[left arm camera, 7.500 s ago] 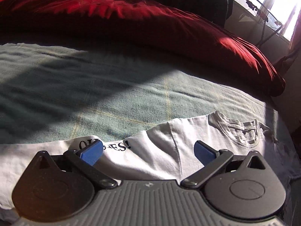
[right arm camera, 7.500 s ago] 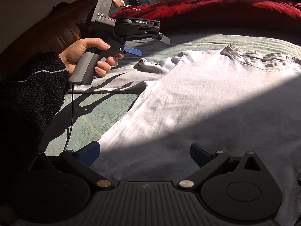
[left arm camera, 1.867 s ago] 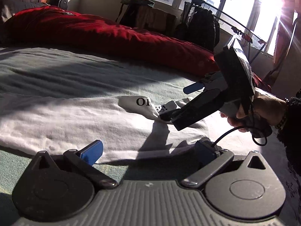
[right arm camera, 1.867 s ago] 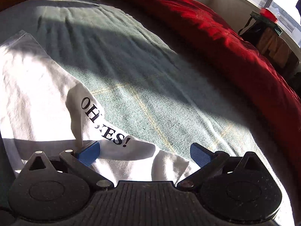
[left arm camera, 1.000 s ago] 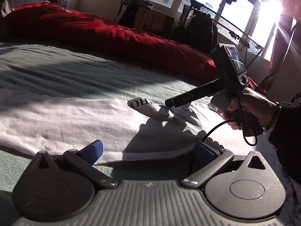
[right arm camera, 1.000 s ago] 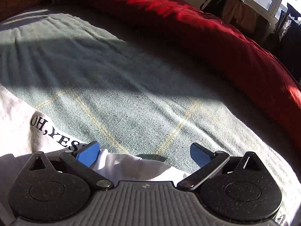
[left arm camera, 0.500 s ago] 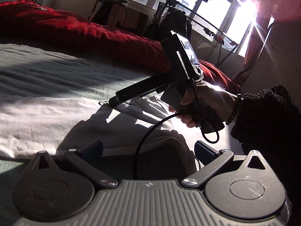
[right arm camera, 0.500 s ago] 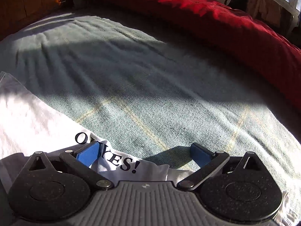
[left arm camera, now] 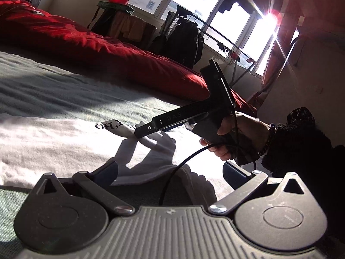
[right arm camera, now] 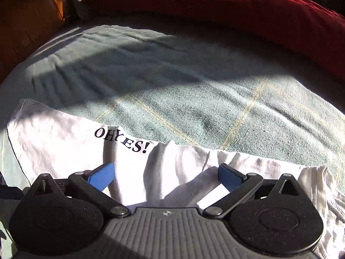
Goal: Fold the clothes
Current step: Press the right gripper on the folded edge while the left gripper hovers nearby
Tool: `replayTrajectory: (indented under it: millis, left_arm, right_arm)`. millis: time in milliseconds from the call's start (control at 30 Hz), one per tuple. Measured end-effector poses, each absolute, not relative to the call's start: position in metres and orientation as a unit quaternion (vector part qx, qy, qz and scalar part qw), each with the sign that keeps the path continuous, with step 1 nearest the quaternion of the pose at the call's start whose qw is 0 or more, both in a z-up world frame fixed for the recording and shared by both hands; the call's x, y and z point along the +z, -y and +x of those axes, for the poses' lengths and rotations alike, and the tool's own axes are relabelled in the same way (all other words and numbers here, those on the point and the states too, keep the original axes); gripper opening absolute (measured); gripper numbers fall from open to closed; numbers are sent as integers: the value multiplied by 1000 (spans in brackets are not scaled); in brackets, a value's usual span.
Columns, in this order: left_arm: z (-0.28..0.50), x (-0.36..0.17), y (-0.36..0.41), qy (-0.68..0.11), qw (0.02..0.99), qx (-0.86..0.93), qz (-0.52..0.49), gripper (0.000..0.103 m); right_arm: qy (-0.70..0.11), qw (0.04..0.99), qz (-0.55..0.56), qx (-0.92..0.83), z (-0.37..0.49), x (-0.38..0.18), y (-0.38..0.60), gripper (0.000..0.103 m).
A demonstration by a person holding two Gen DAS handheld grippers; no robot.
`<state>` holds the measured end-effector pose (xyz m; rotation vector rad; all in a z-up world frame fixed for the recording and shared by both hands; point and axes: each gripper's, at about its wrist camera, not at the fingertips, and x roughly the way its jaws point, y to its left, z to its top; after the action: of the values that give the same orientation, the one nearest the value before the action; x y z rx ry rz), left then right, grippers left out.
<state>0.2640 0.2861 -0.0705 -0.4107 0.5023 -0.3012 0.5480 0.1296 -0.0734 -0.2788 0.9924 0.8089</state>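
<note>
Right hand-held gripper (right arm camera: 165, 176) wide open over white T-shirt (right arm camera: 64, 142), prob. touching; left hand-held gripper (left arm camera: 170, 170) open, empty.

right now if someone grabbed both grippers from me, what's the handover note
Left gripper: open, empty, low over the near edge of the white T-shirt.
Right gripper: open, over the shirt just short of its folded-up part with the "OH, YES!" print, not gripping.
The shirt lies spread on the green bedspread, red duvet behind.
Done: one part turned over, print up.
Left: probably most of the folding.
</note>
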Motion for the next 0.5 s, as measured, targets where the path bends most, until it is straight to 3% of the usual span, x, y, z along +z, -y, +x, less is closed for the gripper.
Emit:
replayTrajectory:
  millis: [200,500]
  left_arm:
    - [262,-71,-285,-246,936,-150,-202,102]
    - [246,-49,-269,-230,944,-163,-171,102]
  right_arm:
    - [-422,828,-117,350,551,-66,-135,103]
    - [-409,811,-193,372,497,-49,-136,103]
